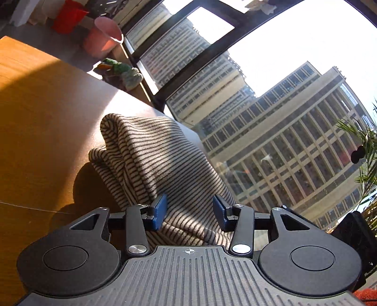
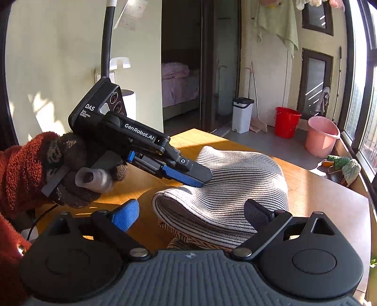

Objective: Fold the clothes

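One red bucket (image 2: 288, 122), right view clearest.

Patterned garment (image 2: 181, 241) mostly hidden under striped garment (image 2: 235, 188) (pattern unclear).

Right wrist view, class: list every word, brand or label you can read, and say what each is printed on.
"GenRobot.AI": on the side of the left gripper, along its body.
"DAS": on the gripper's camera housing.
Small print under "DAS": seems to read "Data Acquisition System", too small to be sure.
The paper on the wall: markings too blurred to read.
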The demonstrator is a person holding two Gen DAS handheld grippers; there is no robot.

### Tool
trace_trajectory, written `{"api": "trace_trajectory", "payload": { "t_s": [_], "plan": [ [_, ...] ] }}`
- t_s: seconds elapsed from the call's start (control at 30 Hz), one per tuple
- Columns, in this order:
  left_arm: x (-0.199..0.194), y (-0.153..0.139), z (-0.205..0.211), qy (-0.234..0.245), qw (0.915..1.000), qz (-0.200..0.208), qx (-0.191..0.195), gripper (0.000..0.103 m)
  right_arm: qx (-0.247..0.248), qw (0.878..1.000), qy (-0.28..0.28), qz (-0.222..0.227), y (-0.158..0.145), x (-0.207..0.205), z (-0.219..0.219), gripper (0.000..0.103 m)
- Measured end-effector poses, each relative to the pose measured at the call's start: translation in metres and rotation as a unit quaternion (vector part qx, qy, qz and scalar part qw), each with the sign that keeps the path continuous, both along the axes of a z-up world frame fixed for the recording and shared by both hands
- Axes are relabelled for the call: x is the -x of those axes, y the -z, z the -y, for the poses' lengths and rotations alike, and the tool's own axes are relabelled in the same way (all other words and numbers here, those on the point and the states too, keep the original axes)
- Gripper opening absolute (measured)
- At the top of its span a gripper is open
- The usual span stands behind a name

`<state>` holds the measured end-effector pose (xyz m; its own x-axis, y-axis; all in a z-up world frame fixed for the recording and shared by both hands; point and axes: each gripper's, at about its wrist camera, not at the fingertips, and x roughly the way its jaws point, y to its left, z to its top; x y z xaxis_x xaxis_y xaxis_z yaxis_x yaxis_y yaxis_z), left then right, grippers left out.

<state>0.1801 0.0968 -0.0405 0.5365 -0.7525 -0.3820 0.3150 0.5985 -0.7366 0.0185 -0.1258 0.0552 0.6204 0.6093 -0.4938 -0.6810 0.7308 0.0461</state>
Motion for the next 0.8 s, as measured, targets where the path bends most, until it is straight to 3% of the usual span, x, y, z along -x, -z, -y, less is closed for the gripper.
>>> {"api": "trace_trajectory", "payload": {
  "t_s": [0.1,0.17,0.23,0.27,0.33,0.4,0.53,0.6,0.7,0.8],
  "plan": [
    [-0.005,0.004,0.001,-0.001,1.0000,0.005,-0.001,0.048,-0.053,0.997,0.055,-0.018,-0.007,-0.018,0.014,0.103],
    [-0.003,0.004,0.004,-0.002,0.9999,0.011,-0.005,0.049,-0.037,0.995,0.090,-0.035,0.006,-0.035,0.006,0.103],
    [0.000,0.005,0.005,-0.006,0.9999,0.010,-0.002,0.049,0.047,0.992,0.111,-0.045,0.034,-0.048,-0.016,0.103],
    [0.000,0.005,0.005,-0.010,0.9999,0.008,-0.001,0.049,0.086,0.989,0.115,-0.016,0.045,-0.045,-0.025,0.103],
    [0.003,0.000,0.003,-0.017,0.9998,0.012,-0.002,0.050,0.097,0.988,0.119,0.016,0.052,-0.034,-0.036,0.103],
    [0.006,-0.014,0.000,-0.022,0.9991,0.036,-0.002,0.056,0.096,0.987,0.127,0.009,0.050,-0.034,-0.035,0.103],
    [0.004,-0.037,0.002,-0.038,0.9963,0.077,0.008,0.057,0.084,0.988,0.132,0.008,0.052,-0.030,-0.030,0.103],
    [-0.002,-0.034,0.007,-0.038,0.9969,0.069,0.008,0.058,0.083,0.987,0.136,0.012,0.053,-0.026,-0.029,0.103],
    [-0.007,-0.017,0.016,-0.041,0.9980,0.043,-0.022,0.056,0.078,0.986,0.143,0.023,0.057,-0.021,-0.029,0.103],
    [-0.002,-0.007,0.015,-0.043,0.9977,0.045,-0.028,0.055,0.066,0.986,0.152,0.031,0.062,-0.017,-0.028,0.103]
  ]
}}
